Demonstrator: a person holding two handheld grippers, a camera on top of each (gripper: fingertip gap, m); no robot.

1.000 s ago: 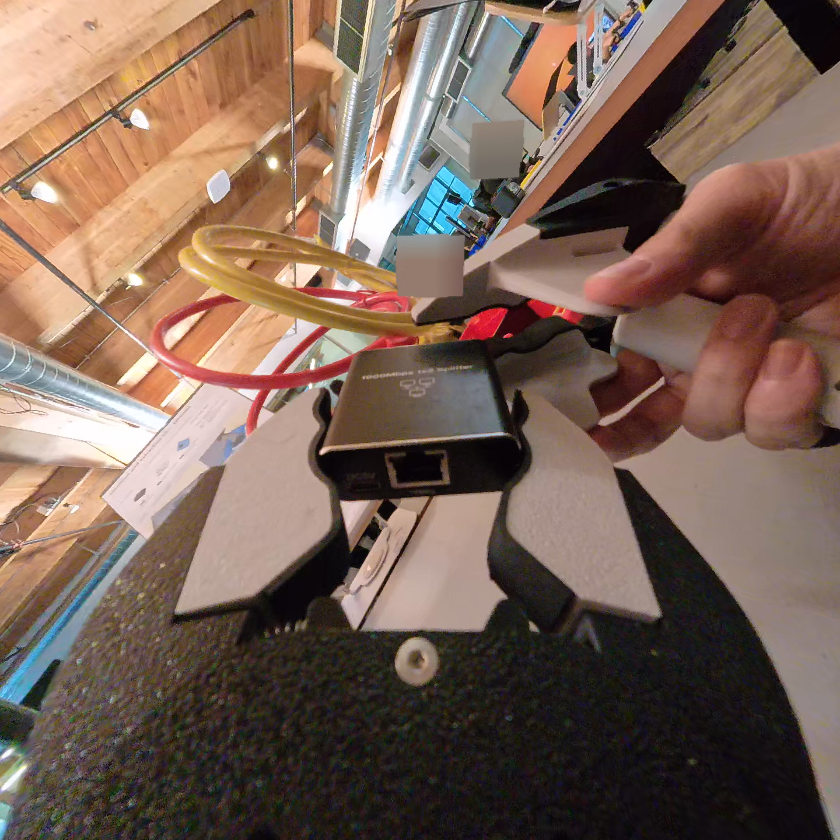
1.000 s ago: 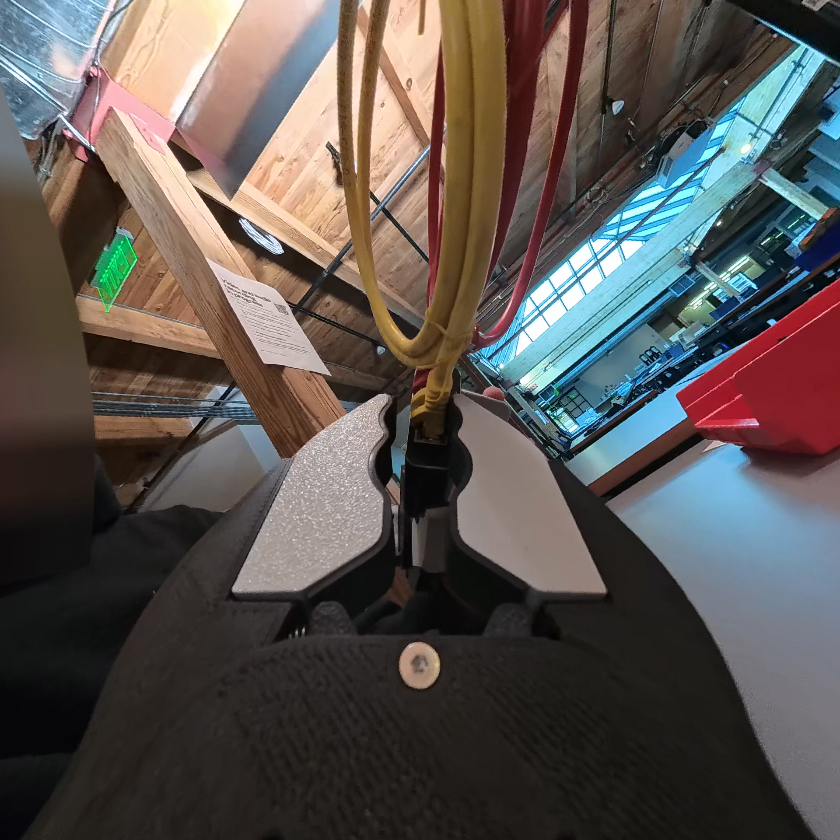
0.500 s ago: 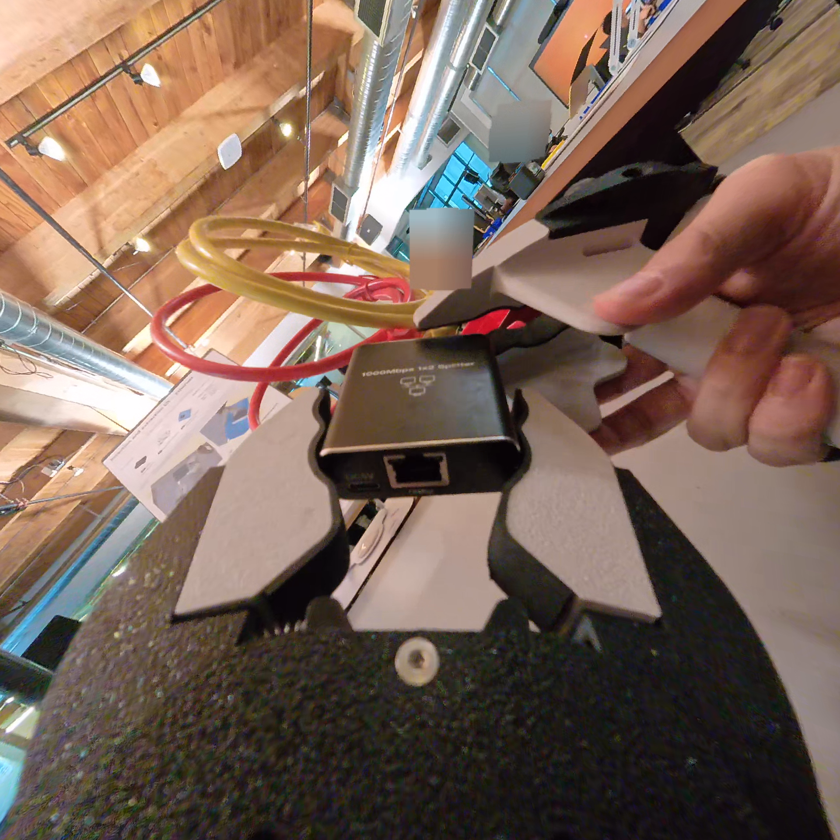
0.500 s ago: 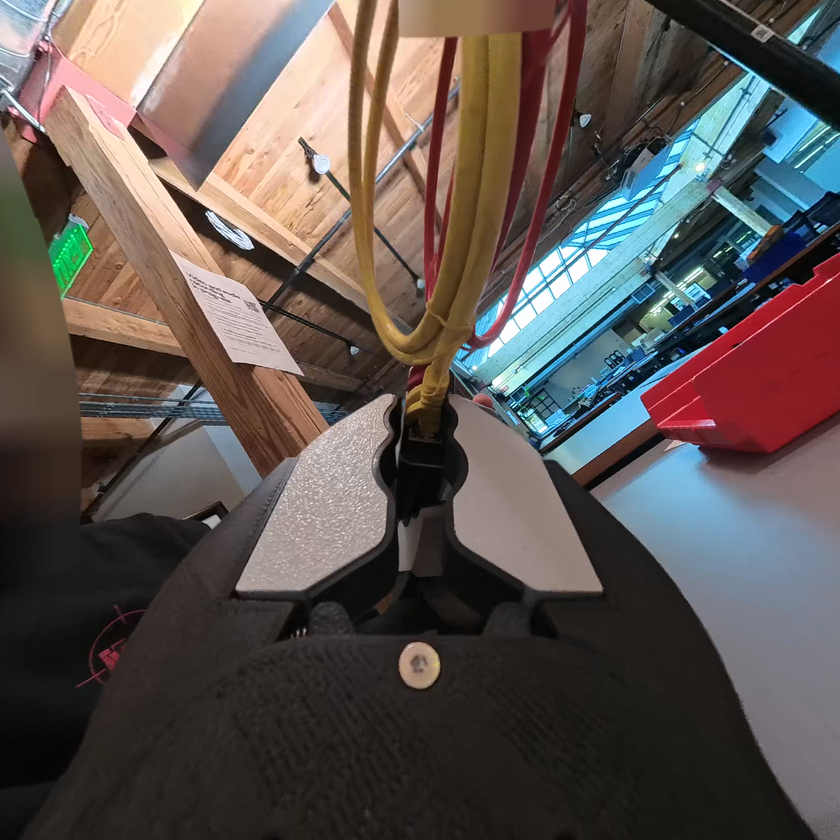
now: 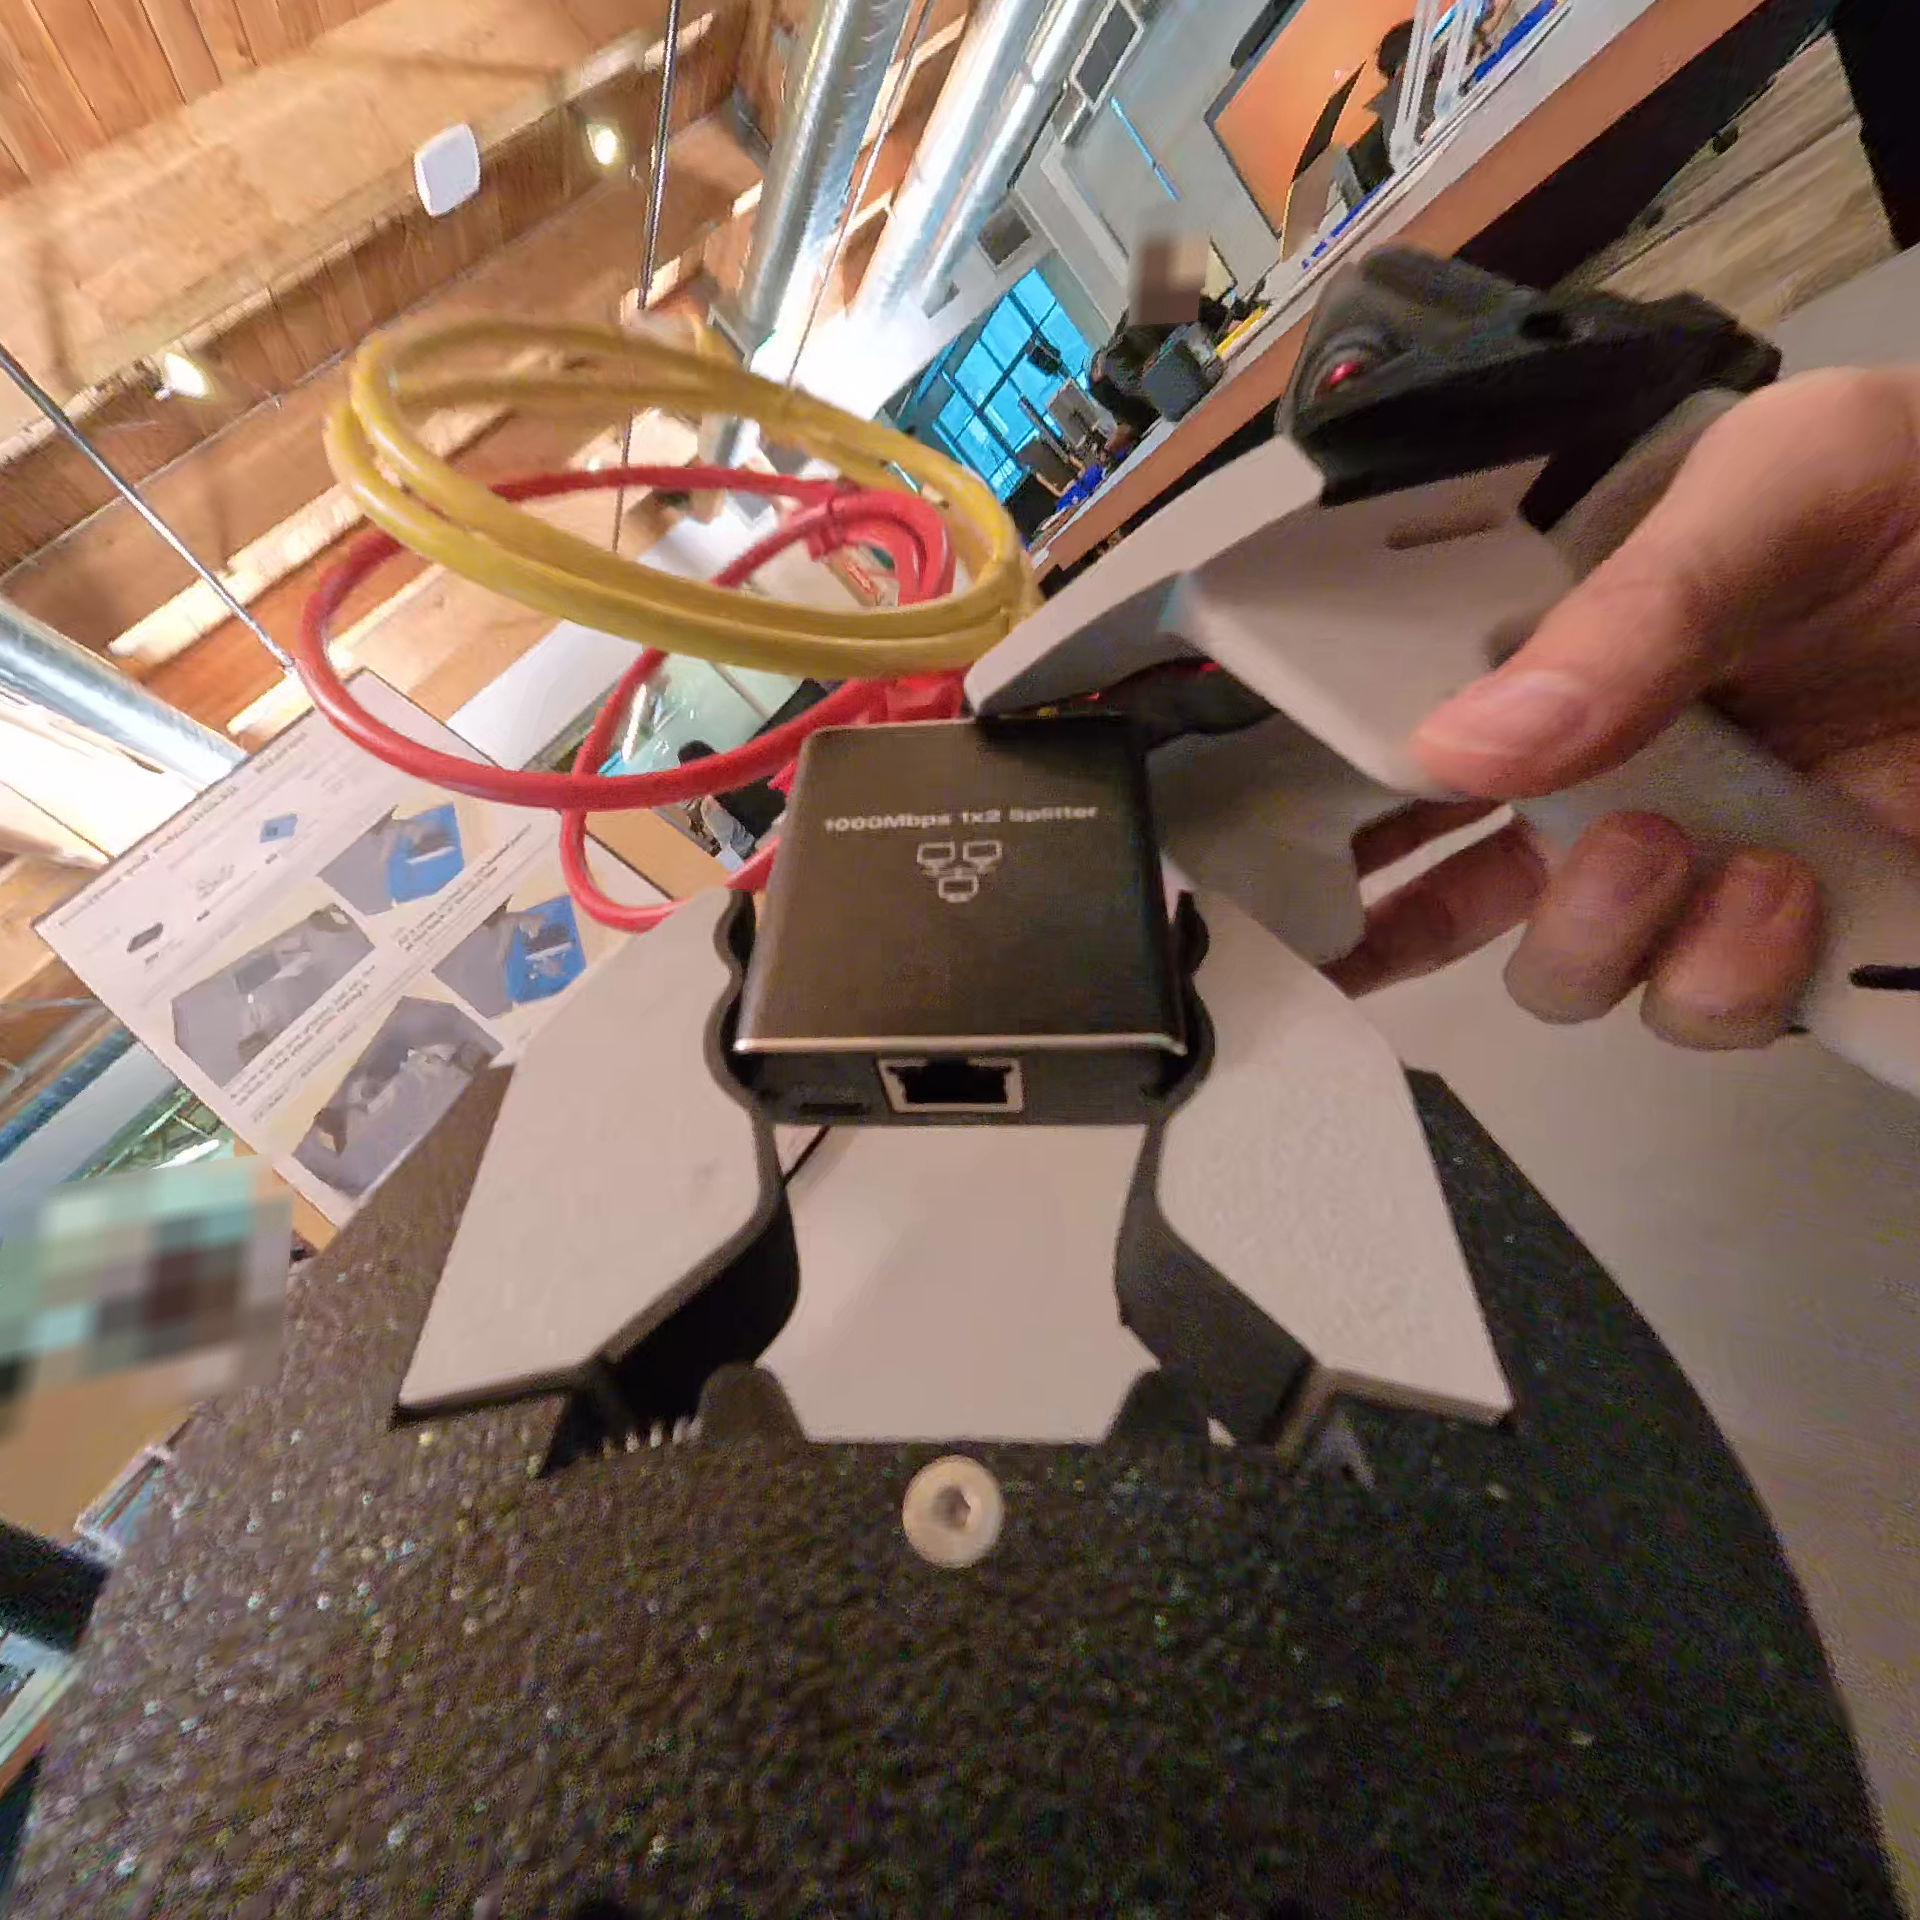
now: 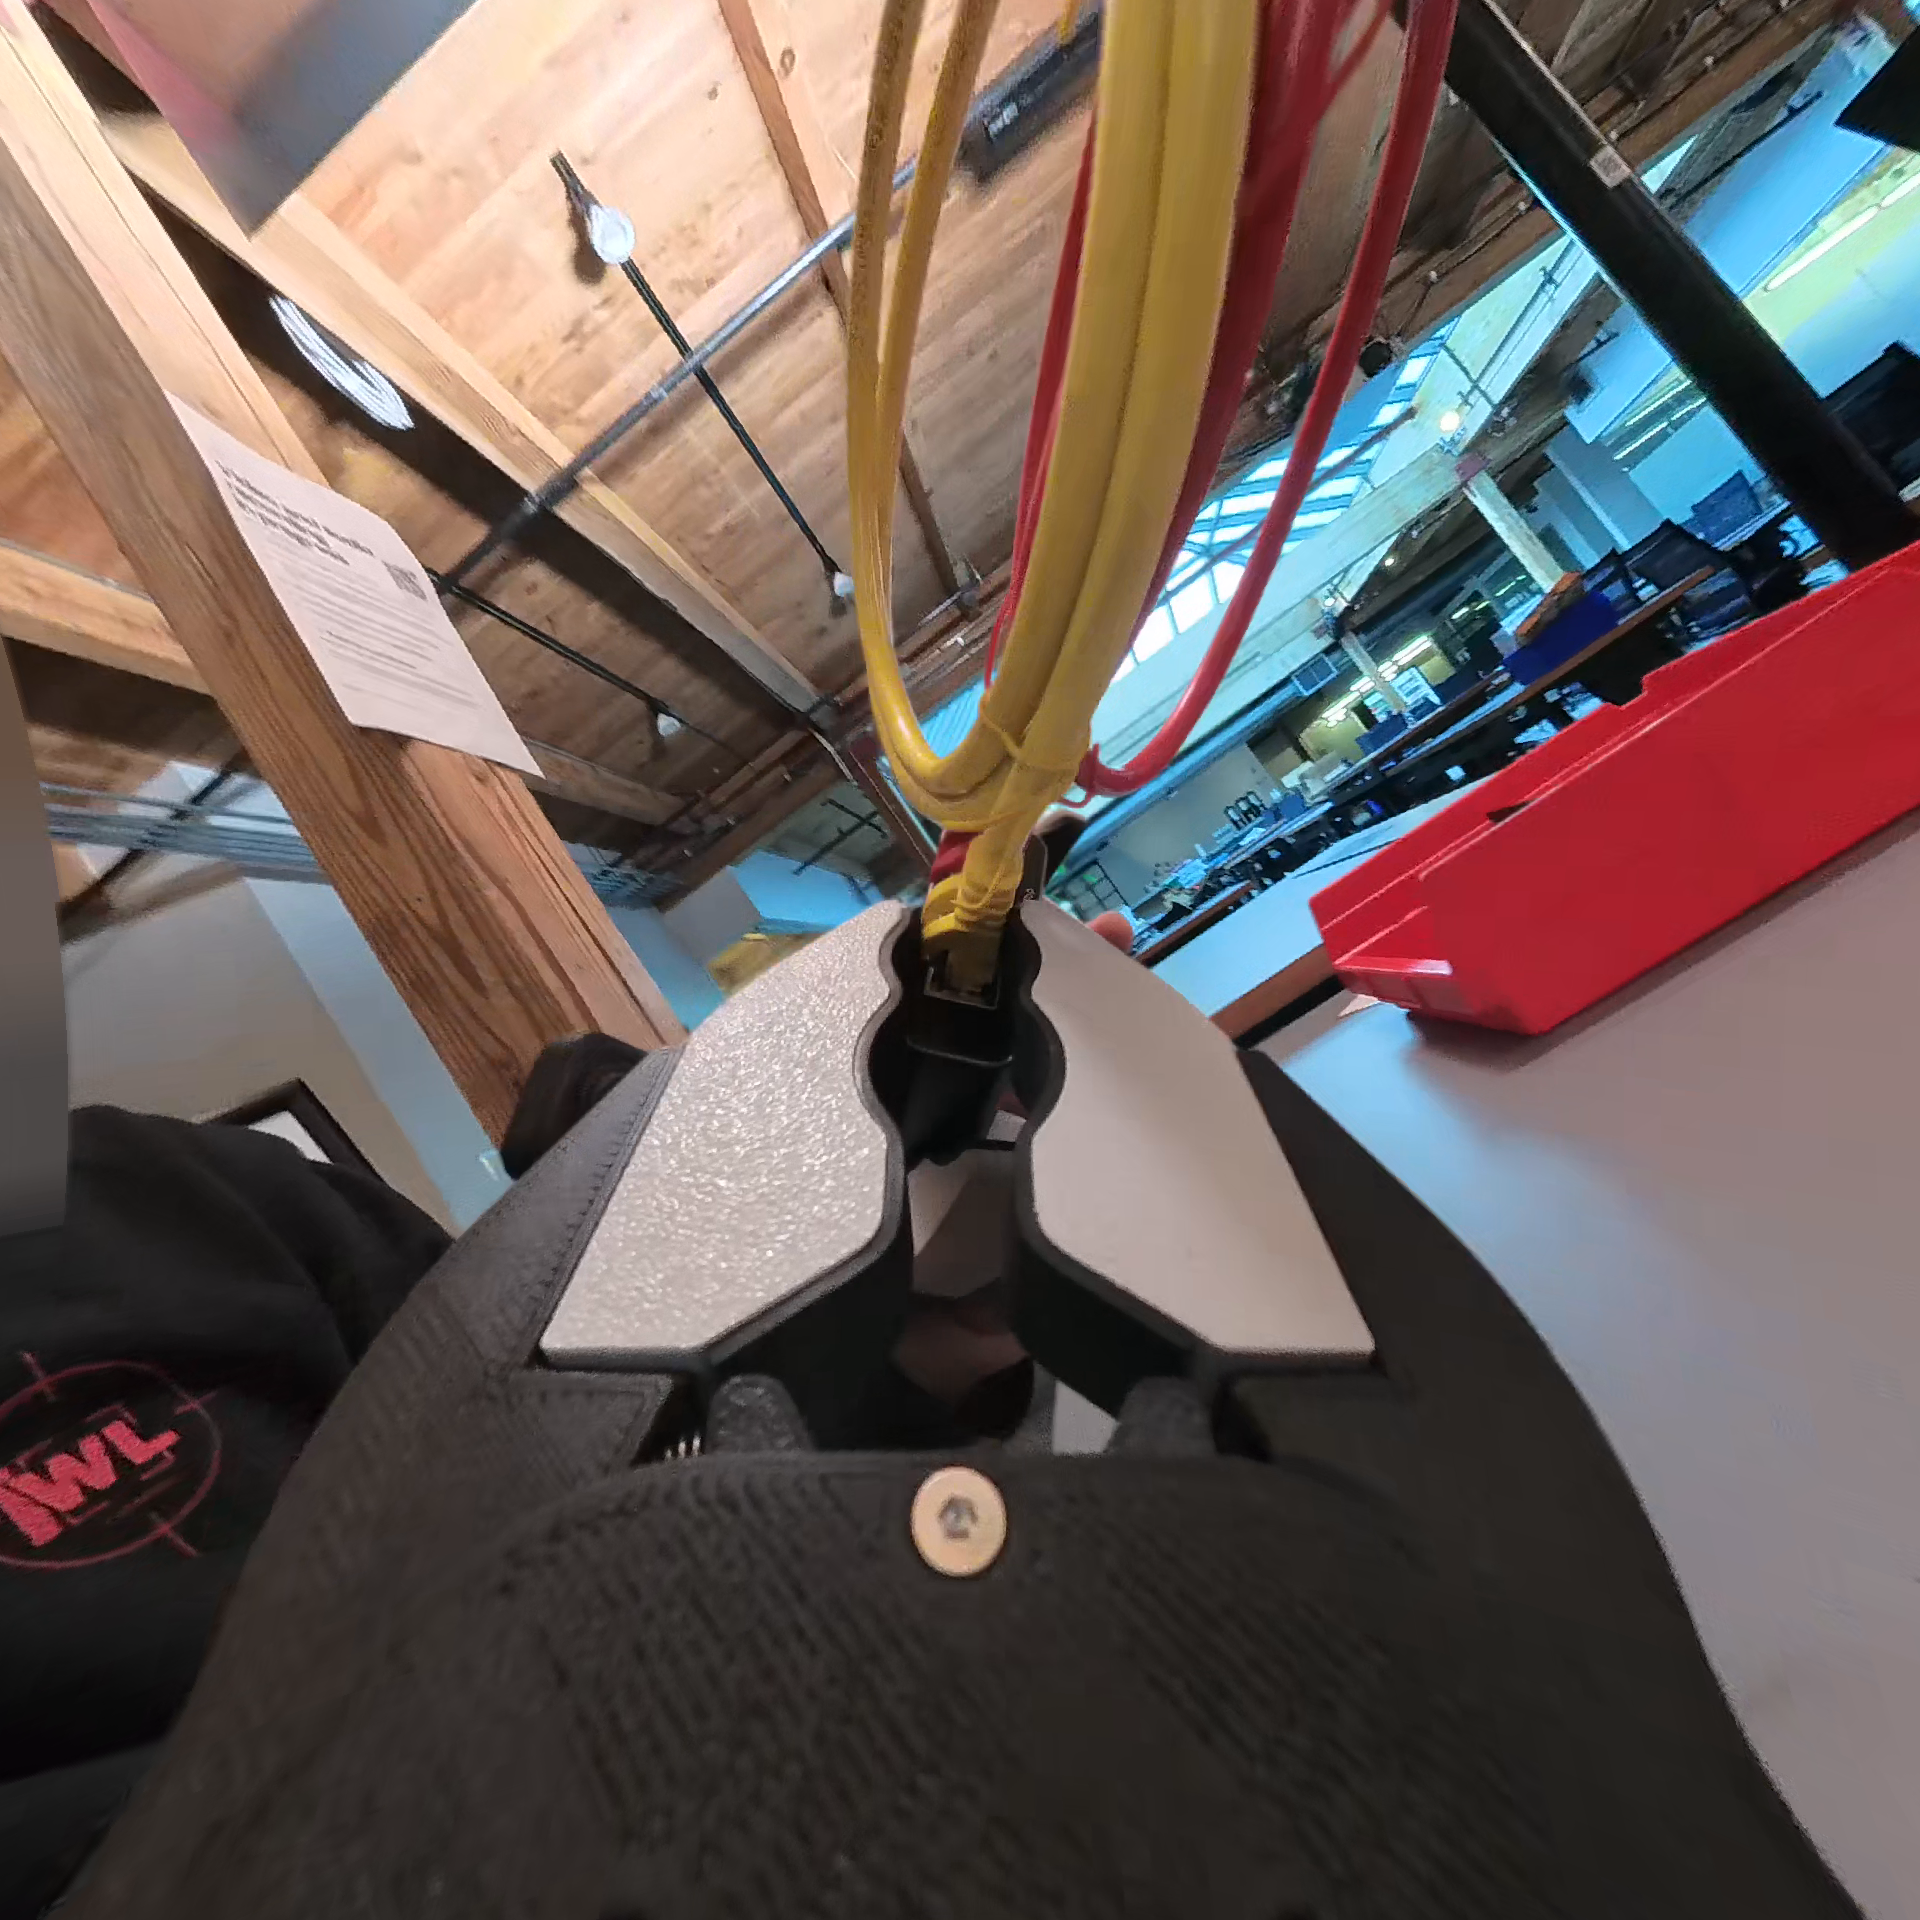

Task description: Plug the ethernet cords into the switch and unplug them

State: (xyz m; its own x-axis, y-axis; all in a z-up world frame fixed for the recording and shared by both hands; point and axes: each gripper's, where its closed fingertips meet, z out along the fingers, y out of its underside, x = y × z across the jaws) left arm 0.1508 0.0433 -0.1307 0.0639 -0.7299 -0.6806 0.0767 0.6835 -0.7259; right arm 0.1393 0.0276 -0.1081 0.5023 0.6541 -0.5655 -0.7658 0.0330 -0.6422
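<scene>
Your left gripper [image 5: 961,997] clamps the switch [image 5: 961,904]. At its far end, your right gripper [image 6: 961,1023] pinches the switch edge just below the seated yellow cord [image 6: 971,914] plug. Pulling there could wrench the switch loose, leaving both cords plugged.

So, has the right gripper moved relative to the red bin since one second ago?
Yes. In the right wrist view the red bin now sits lower and nearer the right gripper.

red bin [image 6: 1621,831] on grey table [image 6: 1662,1195].
</scene>
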